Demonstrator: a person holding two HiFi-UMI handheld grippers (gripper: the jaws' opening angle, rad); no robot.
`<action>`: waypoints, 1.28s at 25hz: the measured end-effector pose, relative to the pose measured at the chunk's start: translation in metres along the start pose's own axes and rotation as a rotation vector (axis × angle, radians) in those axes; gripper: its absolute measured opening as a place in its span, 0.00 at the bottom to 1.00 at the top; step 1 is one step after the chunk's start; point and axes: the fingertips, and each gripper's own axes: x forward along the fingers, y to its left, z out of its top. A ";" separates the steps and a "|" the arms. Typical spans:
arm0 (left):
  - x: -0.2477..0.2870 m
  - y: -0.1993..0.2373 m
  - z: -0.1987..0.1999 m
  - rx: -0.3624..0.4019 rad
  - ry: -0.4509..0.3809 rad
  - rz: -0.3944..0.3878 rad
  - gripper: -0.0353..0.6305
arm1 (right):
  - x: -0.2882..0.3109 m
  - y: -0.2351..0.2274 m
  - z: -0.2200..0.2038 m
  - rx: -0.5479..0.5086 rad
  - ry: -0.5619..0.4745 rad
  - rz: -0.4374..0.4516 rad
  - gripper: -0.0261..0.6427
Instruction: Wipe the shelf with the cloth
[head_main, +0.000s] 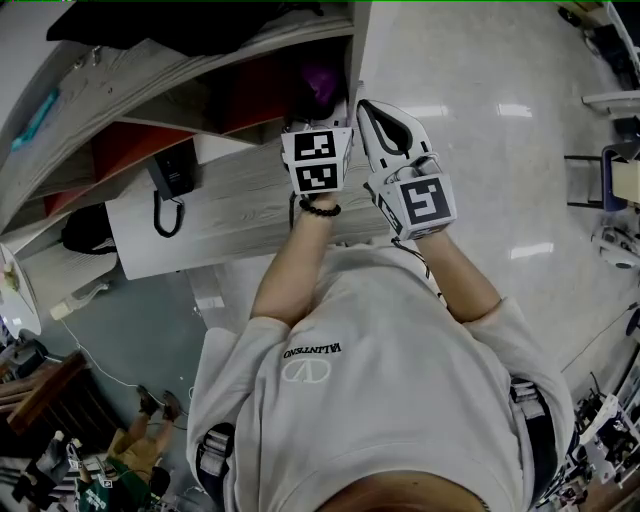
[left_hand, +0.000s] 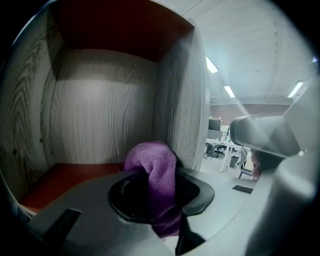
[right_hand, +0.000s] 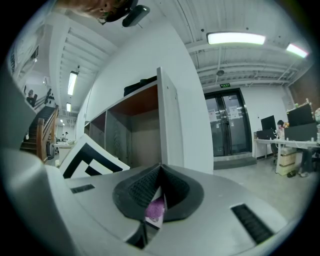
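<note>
Cloth (left_hand: 156, 162): purple, judged soft, light and limp, best held by a gathered wad, now bunched and pinched in the left tongs (left_hand: 152, 197) at 12 o'clock inside the shelf (left_hand: 100, 110) compartment; right tongs (right_hand: 160, 175) pressed together at 3 o'clock.

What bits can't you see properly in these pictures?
- Left gripper view: the cloth's lower end, hidden by the left gripper's body.
- Head view: most of the cloth, behind the left gripper's marker cube.
- Right gripper view: a purple sliver at the right gripper, jaws shut, too small to tell if gripped.
</note>
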 end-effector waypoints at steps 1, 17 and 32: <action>0.001 -0.002 0.001 0.002 -0.004 -0.004 0.19 | -0.002 -0.002 -0.001 0.000 0.000 -0.004 0.04; -0.009 -0.007 0.033 0.029 -0.074 -0.038 0.19 | -0.006 0.001 0.007 -0.001 -0.016 -0.005 0.04; -0.027 -0.010 0.064 0.050 -0.147 -0.076 0.19 | -0.006 0.008 0.011 -0.006 -0.022 -0.025 0.04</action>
